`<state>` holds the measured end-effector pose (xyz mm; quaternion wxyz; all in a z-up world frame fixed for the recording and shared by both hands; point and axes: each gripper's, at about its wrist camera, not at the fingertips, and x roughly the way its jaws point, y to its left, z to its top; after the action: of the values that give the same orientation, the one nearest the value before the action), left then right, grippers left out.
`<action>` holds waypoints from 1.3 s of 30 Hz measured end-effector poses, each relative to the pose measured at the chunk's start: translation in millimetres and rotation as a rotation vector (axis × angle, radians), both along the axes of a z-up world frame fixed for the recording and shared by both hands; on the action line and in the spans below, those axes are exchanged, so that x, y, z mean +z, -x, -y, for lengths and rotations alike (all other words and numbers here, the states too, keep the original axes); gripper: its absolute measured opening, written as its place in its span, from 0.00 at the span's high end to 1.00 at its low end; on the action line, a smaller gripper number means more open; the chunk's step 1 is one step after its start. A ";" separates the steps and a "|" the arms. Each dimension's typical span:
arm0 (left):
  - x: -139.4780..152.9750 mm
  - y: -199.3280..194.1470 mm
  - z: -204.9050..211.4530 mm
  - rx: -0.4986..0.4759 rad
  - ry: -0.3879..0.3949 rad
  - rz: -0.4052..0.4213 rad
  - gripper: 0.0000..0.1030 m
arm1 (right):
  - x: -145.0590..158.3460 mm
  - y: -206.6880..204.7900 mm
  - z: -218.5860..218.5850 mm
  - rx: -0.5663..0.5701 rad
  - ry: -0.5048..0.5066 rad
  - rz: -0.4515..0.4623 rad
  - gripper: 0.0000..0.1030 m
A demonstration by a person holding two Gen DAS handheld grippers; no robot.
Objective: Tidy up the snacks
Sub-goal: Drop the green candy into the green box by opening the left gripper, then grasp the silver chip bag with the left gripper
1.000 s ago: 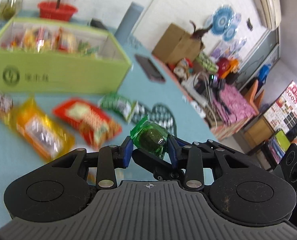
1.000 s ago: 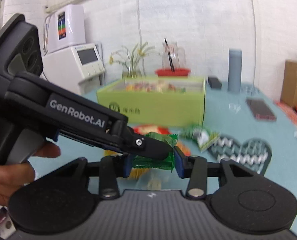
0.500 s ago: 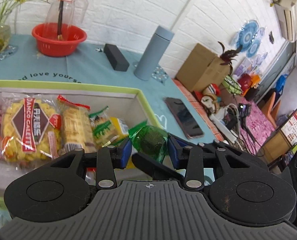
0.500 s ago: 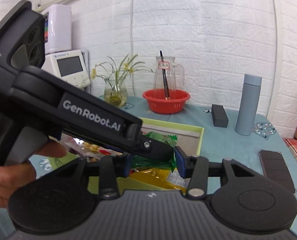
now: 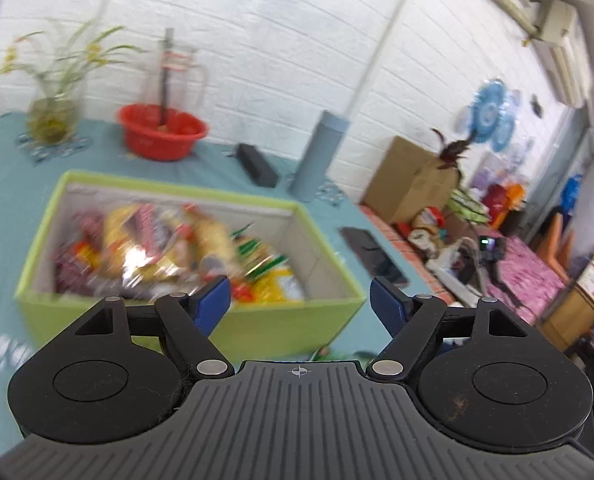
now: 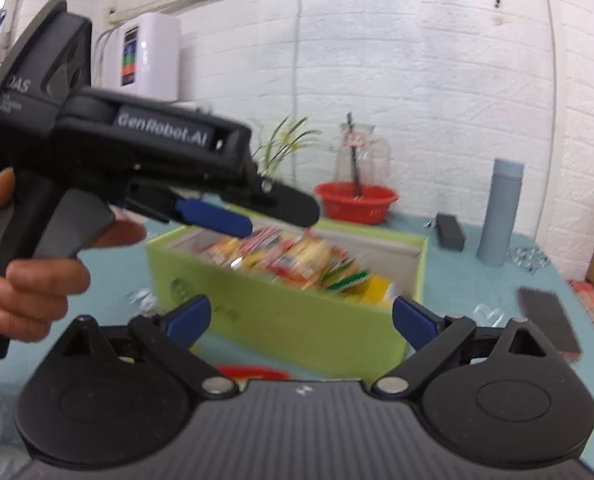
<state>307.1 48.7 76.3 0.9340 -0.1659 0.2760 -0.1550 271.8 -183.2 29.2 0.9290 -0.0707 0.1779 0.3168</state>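
Note:
A lime-green box point(image 5: 257, 326) holds several snack packets point(image 5: 169, 248) on the teal table. It also shows in the right wrist view point(image 6: 297, 324) with the packets point(image 6: 305, 260) inside. My left gripper point(image 5: 300, 300) is open and empty, just in front of and above the box's near wall. It also shows in the right wrist view point(image 6: 265, 210), held by a hand above the box's left end. My right gripper point(image 6: 301, 322) is open and empty, in front of the box. The green candy is not in view.
A red basin point(image 5: 163, 136) with a glass jug, a plant vase point(image 5: 51, 118), a grey flask point(image 5: 317, 156) and a black case point(image 5: 257, 164) stand behind the box. A dark phone point(image 5: 371, 254) lies to the right. A red packet point(image 6: 249, 372) lies before the box.
My left gripper opened and let go of the green candy over the box, then pulled back and up. My right gripper also opened. Both views are blurred by motion.

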 end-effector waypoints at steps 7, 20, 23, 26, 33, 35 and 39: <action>-50.7 65.7 -40.6 0.103 0.082 -0.154 0.37 | -53.5 61.8 -22.0 0.118 0.040 -0.172 0.06; -68.6 94.6 -60.2 0.153 0.062 -0.197 0.33 | -62.8 75.6 -52.2 0.126 0.093 -0.191 0.03; -77.8 97.0 -54.8 0.107 0.088 -0.241 0.33 | -67.1 90.5 -53.0 0.138 0.090 -0.210 0.03; -81.6 103.5 -46.7 0.070 0.097 -0.266 0.33 | -69.2 96.2 -52.3 0.101 0.124 -0.180 0.03; -88.5 102.6 -18.4 -0.030 0.108 -0.324 0.46 | -66.8 85.8 -43.4 0.081 0.113 -0.185 0.03; -88.9 101.9 -12.7 -0.036 0.096 -0.326 0.46 | -68.3 85.0 -42.4 0.095 0.116 -0.202 0.03; -87.1 103.6 -11.4 -0.026 0.103 -0.348 0.45 | -67.9 83.5 -40.3 0.104 0.126 -0.213 0.22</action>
<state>203.5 60.1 -10.8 0.8604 -0.2341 0.4271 -0.1500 188.4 -142.9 -38.7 0.8808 -0.1042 0.2910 0.3586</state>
